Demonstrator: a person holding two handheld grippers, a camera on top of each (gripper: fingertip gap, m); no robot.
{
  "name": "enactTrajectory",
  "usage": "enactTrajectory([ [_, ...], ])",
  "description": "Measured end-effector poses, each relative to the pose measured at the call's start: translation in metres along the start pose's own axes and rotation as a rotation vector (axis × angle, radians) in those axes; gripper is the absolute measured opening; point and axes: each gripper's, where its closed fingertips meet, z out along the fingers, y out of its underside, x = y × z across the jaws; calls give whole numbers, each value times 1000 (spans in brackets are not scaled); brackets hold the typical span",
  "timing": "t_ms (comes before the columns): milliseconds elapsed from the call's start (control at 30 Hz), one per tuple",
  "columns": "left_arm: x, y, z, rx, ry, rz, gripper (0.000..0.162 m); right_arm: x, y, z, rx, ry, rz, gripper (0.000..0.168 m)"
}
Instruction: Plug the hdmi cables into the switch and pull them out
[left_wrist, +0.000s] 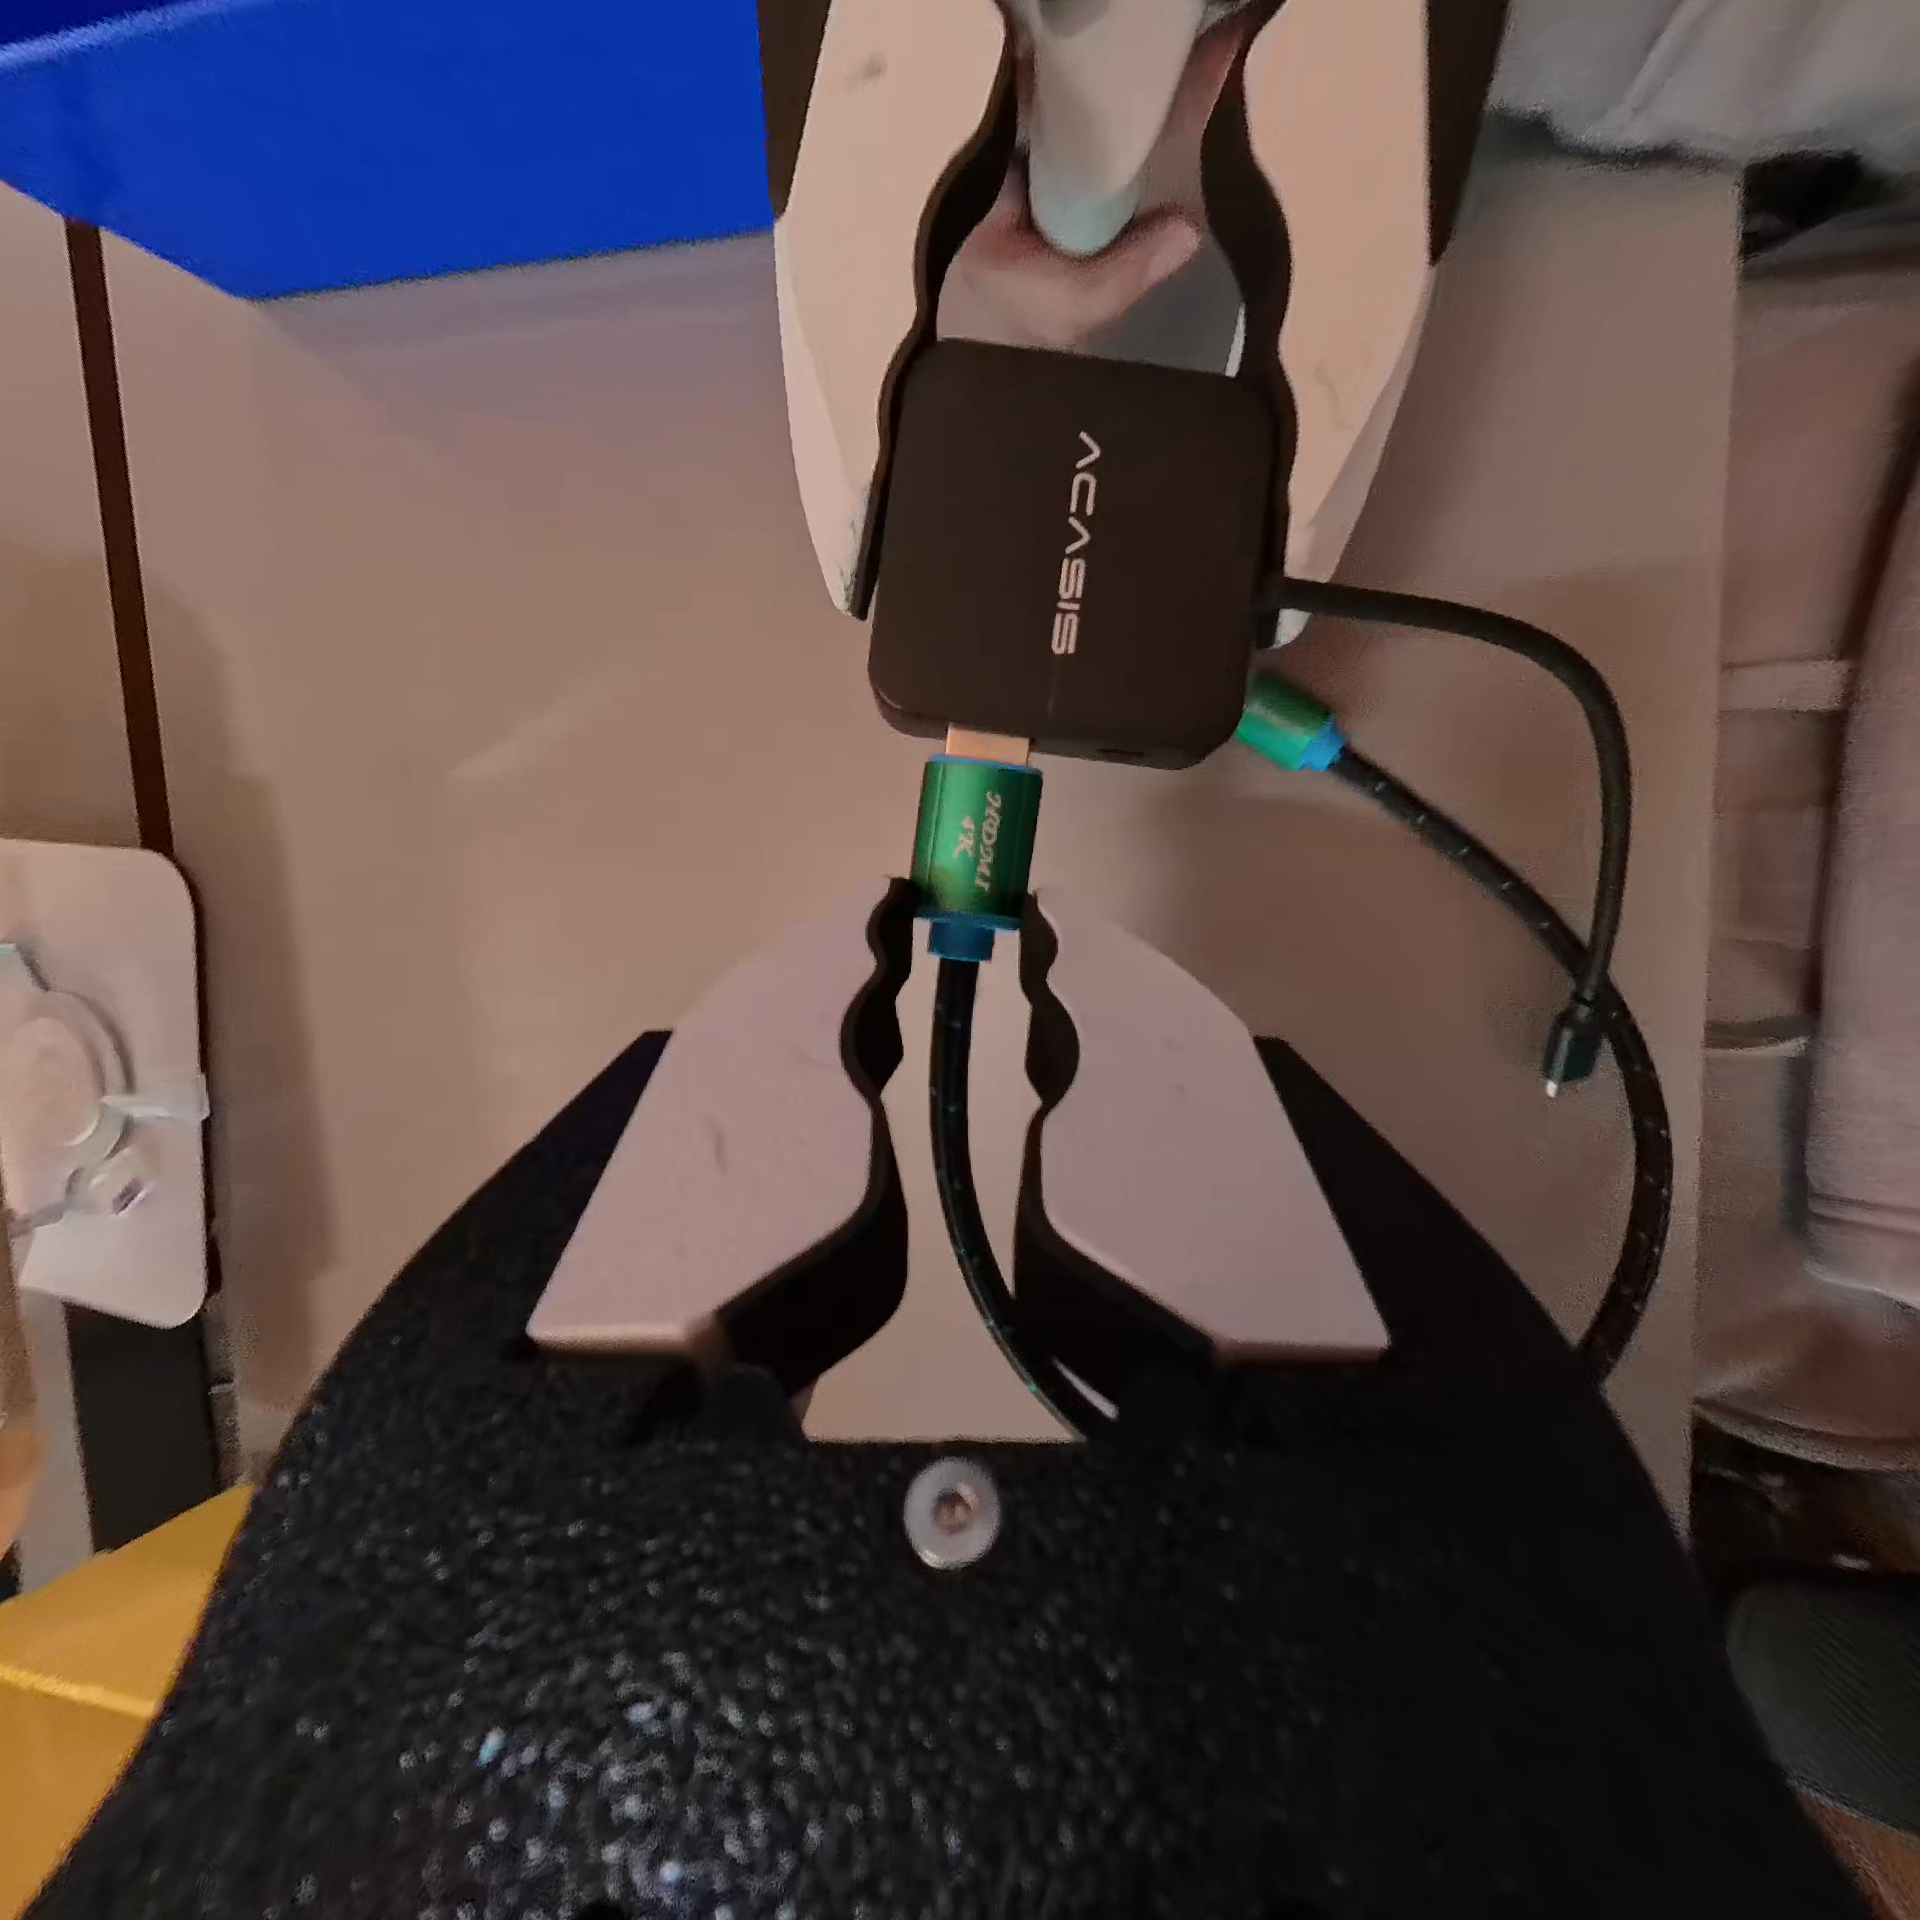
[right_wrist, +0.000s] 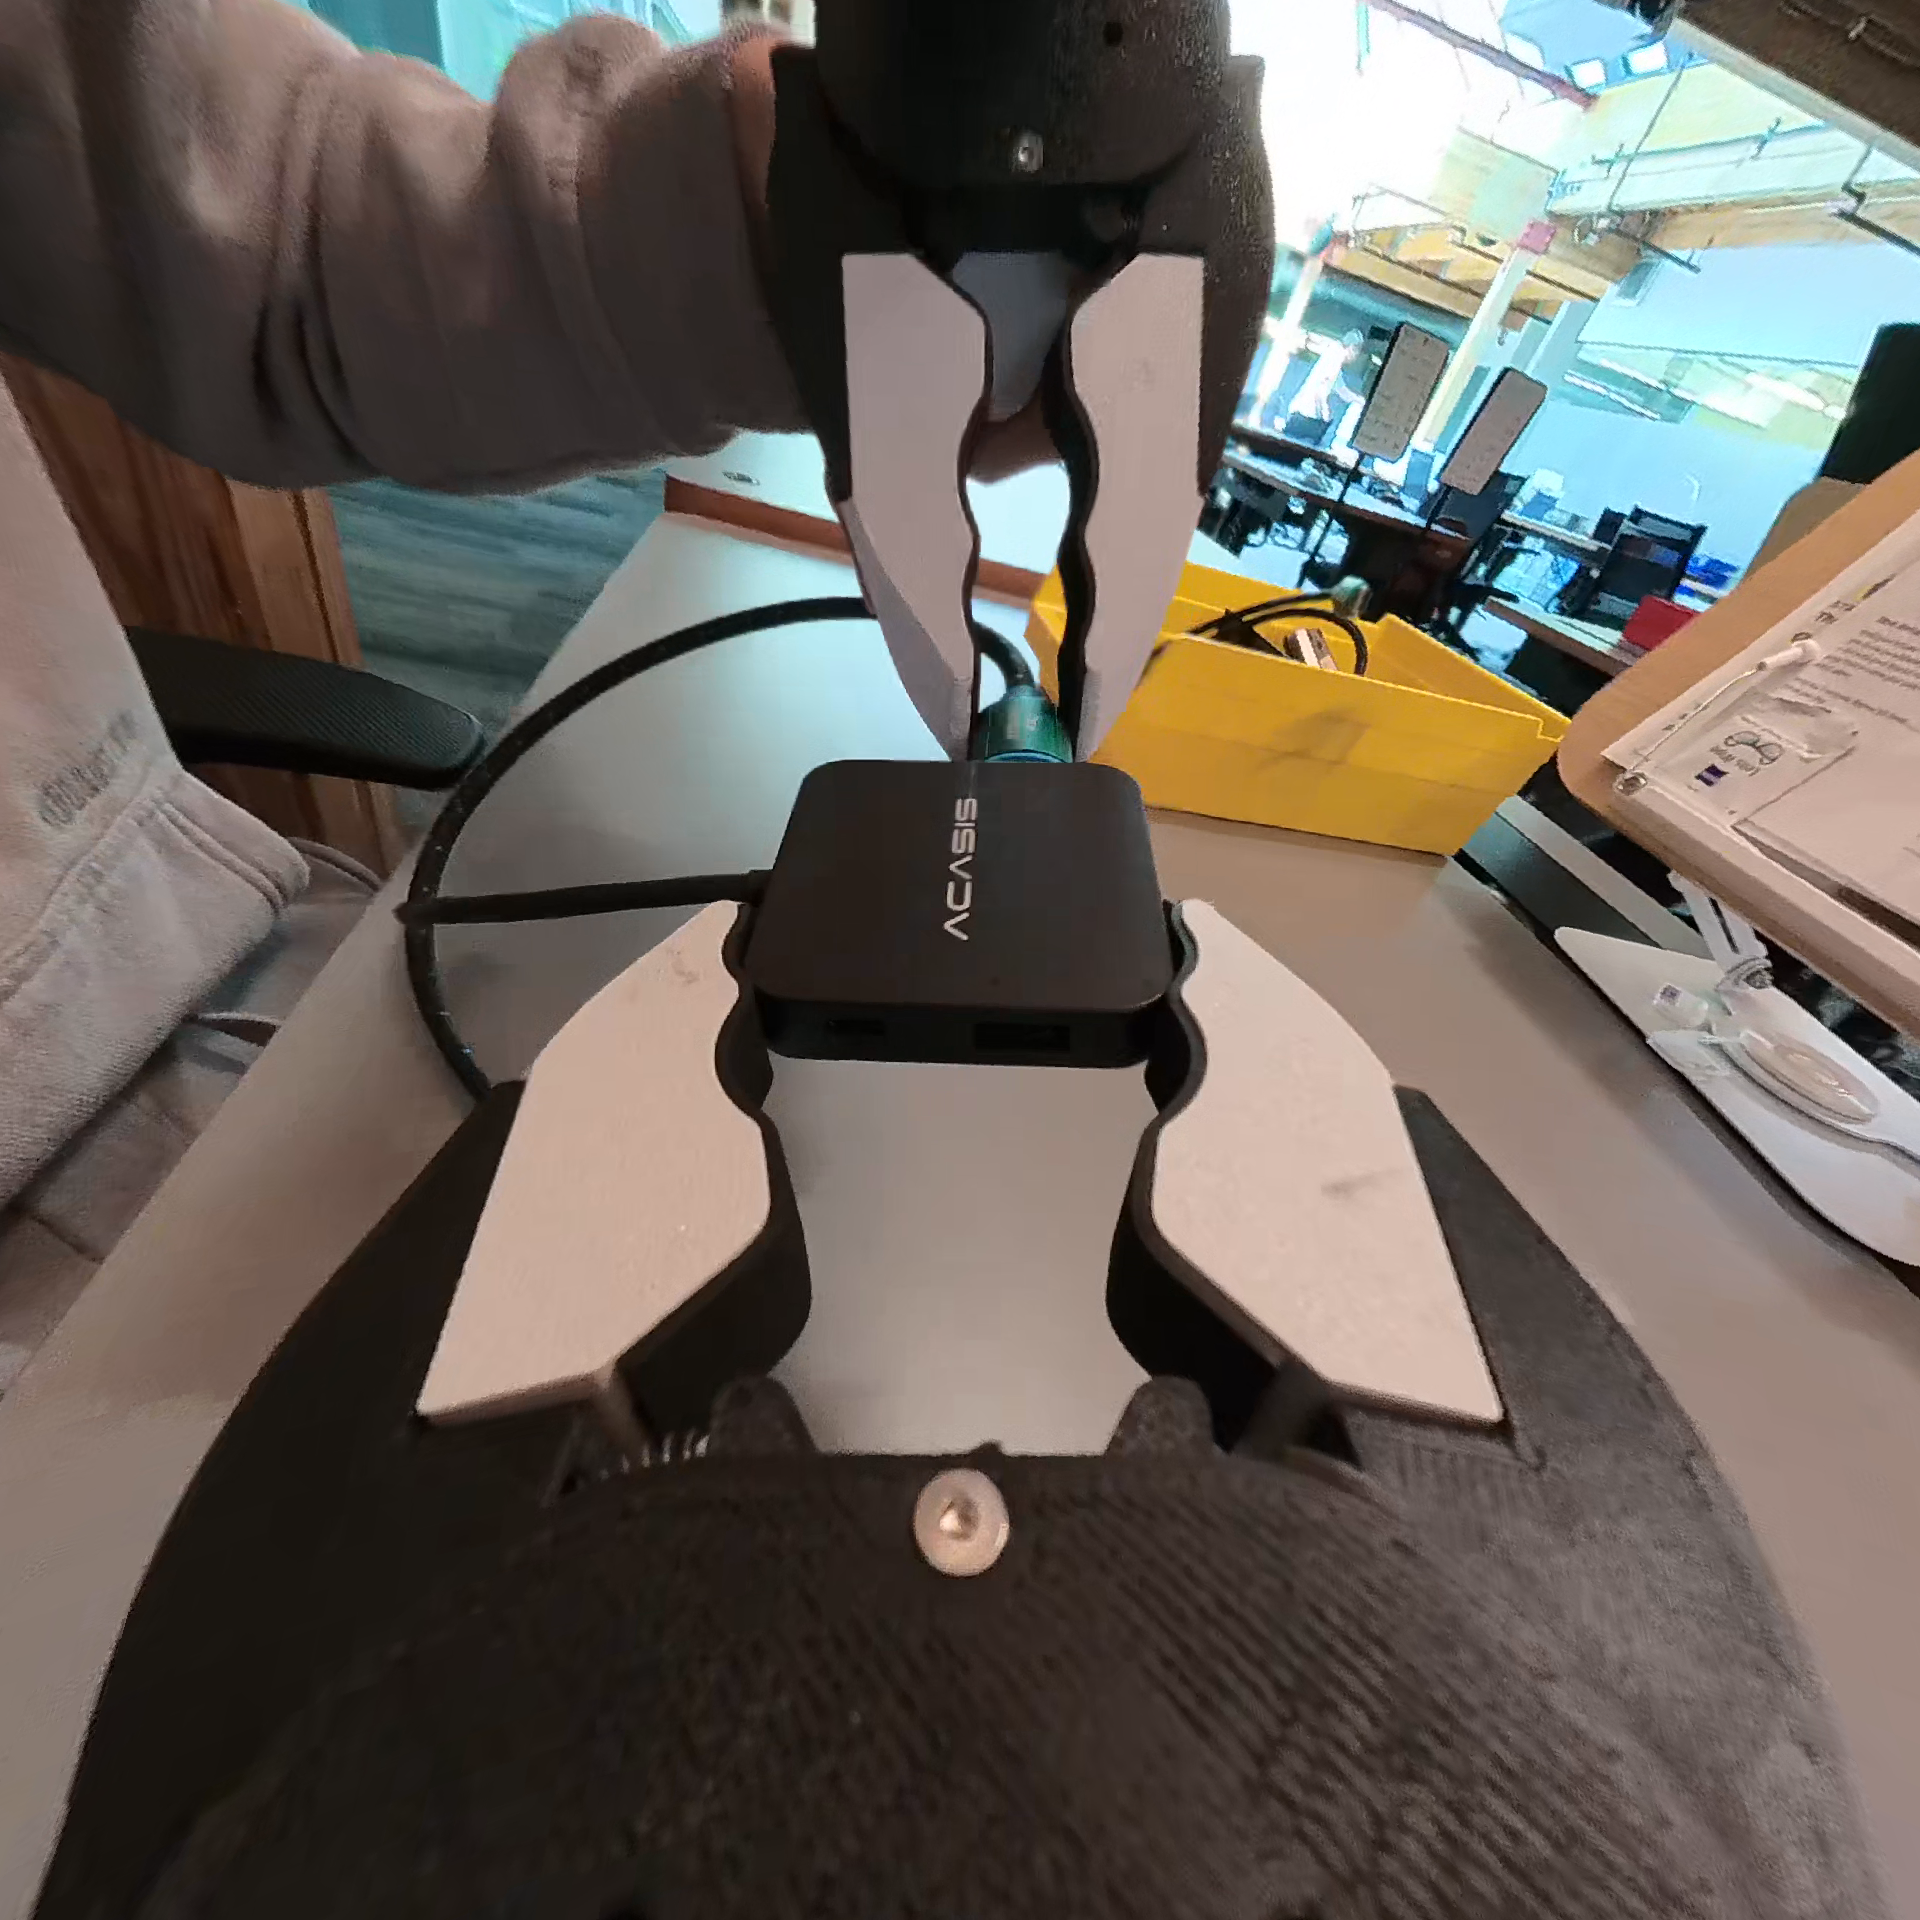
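The left tool (left_wrist: 971, 914) has a black, grainy-textured body with one silver hex screw (left_wrist: 948, 1509) set in the middle, just behind two pale, flat-faced fingers (left_wrist: 769, 1122) whose inner edges are black and wavy. The right tool (right_wrist: 961, 977) is built alike: a black body, a silver screw (right_wrist: 958, 1525) behind pale fingers (right_wrist: 623, 1164). Behind the left tool in the right wrist view shows a grey fleece sleeve (right_wrist: 343, 260).

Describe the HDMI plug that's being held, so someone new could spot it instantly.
Start at the black square switch clamped by the right hand-held gripper. The held green plug sits at its edge, partly inserted, gripped by the left hand-held gripper. A second green plug lies loose beside the switch's corner.
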Motion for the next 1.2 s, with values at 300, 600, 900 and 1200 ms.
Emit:
enactTrajectory([
  [300,2,-15,-6,144,-31,25,20,-1,-10,-5,31,1,-22,73],
  [600,6,-23,-27,389,2,25,18,-6,-25,-6,137,-42,16,72],
  [900,3,-19,-24,429,-20,-78,14,-2,-20,-3,83,-15,21,73],
  [1200,2,-13,-20,432,-66,-121,14,1,-17,0,84,4,32,73],
])
